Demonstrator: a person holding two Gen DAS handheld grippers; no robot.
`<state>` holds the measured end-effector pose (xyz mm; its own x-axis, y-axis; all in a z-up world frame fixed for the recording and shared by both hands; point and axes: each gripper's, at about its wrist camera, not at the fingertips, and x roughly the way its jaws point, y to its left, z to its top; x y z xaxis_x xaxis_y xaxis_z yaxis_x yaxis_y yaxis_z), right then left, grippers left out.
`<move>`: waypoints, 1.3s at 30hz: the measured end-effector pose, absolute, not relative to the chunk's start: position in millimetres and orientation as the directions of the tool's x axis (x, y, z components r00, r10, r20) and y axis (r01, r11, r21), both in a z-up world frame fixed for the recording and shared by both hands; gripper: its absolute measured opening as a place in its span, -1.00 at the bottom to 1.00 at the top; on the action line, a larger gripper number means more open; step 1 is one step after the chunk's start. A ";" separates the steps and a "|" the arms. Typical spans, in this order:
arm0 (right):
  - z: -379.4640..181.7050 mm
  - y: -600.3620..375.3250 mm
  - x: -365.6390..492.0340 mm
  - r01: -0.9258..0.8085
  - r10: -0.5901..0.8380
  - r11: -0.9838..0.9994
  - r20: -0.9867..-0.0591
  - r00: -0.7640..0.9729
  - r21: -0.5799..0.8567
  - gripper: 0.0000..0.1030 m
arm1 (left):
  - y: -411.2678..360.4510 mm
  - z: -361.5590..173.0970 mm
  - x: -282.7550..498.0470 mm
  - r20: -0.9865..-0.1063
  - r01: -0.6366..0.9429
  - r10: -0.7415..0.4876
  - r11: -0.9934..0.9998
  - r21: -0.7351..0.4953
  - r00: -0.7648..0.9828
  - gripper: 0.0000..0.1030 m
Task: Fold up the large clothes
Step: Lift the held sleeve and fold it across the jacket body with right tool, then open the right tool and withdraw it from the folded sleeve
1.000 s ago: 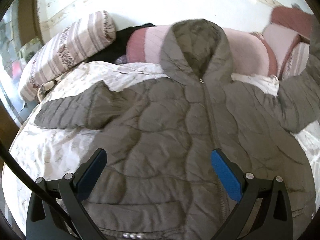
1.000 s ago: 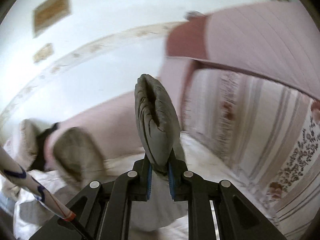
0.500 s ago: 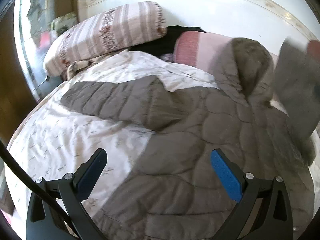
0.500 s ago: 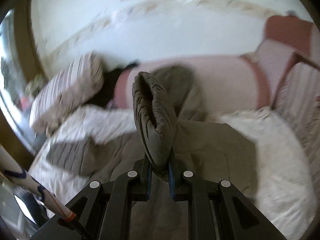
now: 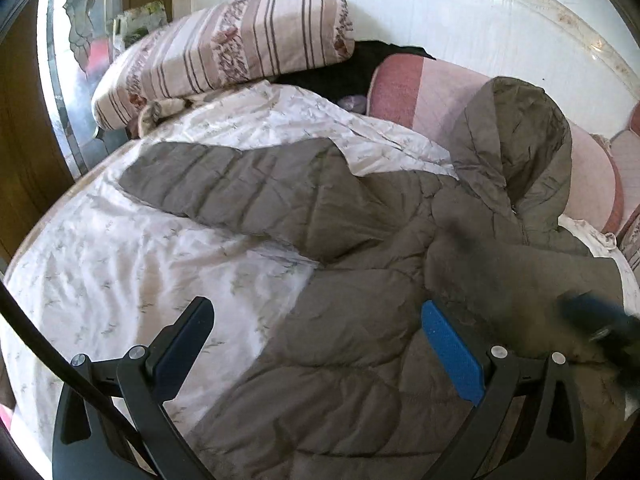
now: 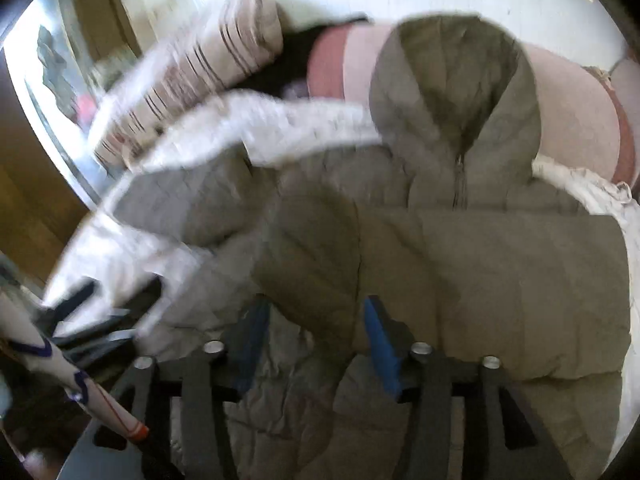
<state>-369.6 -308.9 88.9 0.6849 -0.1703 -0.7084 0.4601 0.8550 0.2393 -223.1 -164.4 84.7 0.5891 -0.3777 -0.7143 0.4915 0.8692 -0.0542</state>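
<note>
Lying on the bed (image 5: 120,288) was a big grey-brown puffy coat (image 5: 352,360), front side up, with its zip closed. Its hood (image 5: 516,140) rested at the far end against a long pink pillow (image 5: 440,96). One sleeve (image 5: 224,188) stretched out to the far left over the white flowery sheet. The other sleeve (image 6: 500,276) was folded flat across the chest of the coat, below the hood.

The left tool (image 5: 320,360) hung over the near part of the coat, close to its left edge. Its jaws stood spread wide, with nothing pinched between them and no pad on the cloth. One finger was above the sheet and the other above the coat.

The right tool (image 6: 316,344) hung over the middle of the coat, at the cuff end of the folded sleeve. Its jaws had just been opening and stood apart. Coat cloth showed in the gap between them, but the blue pads (image 6: 384,352) were not pressing on it. This view was blurry, most of all on its left side.

A striped pillow (image 5: 224,48) sat at the far left corner of the bed, with something black (image 5: 340,68) just beside it, between it and the pink pillow.
</note>
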 end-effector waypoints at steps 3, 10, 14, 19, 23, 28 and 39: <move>99.8 -337.7 -399.6 0.573 -0.329 0.803 -0.679 0.657 0.166 0.38 | -181.6 77.5 -227.3 -0.718 0.507 -0.372 0.861 -0.031 0.588 1.00; 50.5 -428.3 -458.7 0.824 -0.478 0.560 -0.777 0.409 0.088 0.38 | -215.5 55.9 -238.7 -0.754 0.573 -0.363 0.819 0.021 0.547 1.00; 4.9 -442.9 -451.1 0.825 -0.407 0.563 -0.852 0.328 0.049 0.38 | -233.2 32.4 -239.6 -0.807 0.593 -0.289 0.800 0.091 0.514 1.00; 27.8 -412.5 -450.5 0.801 -0.462 0.599 -0.820 0.338 -0.008 0.38 | -230.8 36.8 -242.9 -0.795 0.598 -0.304 0.797 0.091 0.525 1.00; 52.3 -359.8 -461.1 0.773 -0.505 0.632 -0.783 0.363 -0.050 0.38 | -226.9 41.4 -246.3 -0.785 0.601 -0.314 0.794 0.091 0.534 1.00; 61.5 -298.5 -467.4 0.754 -0.553 0.650 -0.737 0.388 -0.091 0.38 | -223.7 41.3 -249.6 -0.783 0.605 -0.311 0.789 0.104 0.539 1.00; 28.6 -273.0 -454.0 0.694 -0.527 0.702 -0.773 0.353 -0.161 0.38 | -228.0 34.3 -253.7 -0.777 0.609 -0.286 0.778 0.154 0.561 1.00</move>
